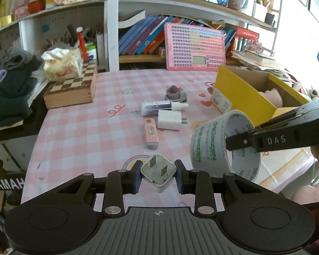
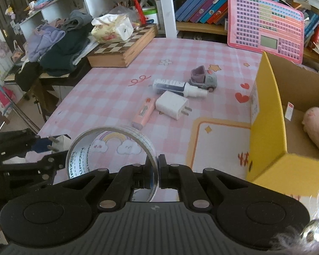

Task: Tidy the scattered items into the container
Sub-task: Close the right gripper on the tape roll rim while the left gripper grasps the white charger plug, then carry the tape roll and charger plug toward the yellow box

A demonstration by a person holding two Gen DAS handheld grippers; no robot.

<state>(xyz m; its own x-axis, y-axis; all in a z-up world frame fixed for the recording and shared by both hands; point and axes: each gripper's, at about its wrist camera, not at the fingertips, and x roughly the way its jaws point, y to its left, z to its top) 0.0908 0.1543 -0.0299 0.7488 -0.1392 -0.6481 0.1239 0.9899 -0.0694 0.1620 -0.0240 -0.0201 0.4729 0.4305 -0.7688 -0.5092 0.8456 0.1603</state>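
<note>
Left gripper (image 1: 158, 175) clenches a light, rigid plug (image 1: 158, 173) by its flat sides; right gripper (image 2: 158, 171) pinches the tape (image 2: 110, 150) wall, slick and stiff, both above the table's near edge beside the box (image 2: 265, 114).

Black claw (image 1: 158, 175); blue pads (image 1: 136, 180)

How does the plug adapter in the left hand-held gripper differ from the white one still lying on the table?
The held adapter is small and squarish, clamped in the left hand-held gripper, prongs facing the camera. The table charger is larger, lies flat on the checked cloth beside the pink tube, prongs pointing toward the yellow box. Both are white, two-pronged.
</note>
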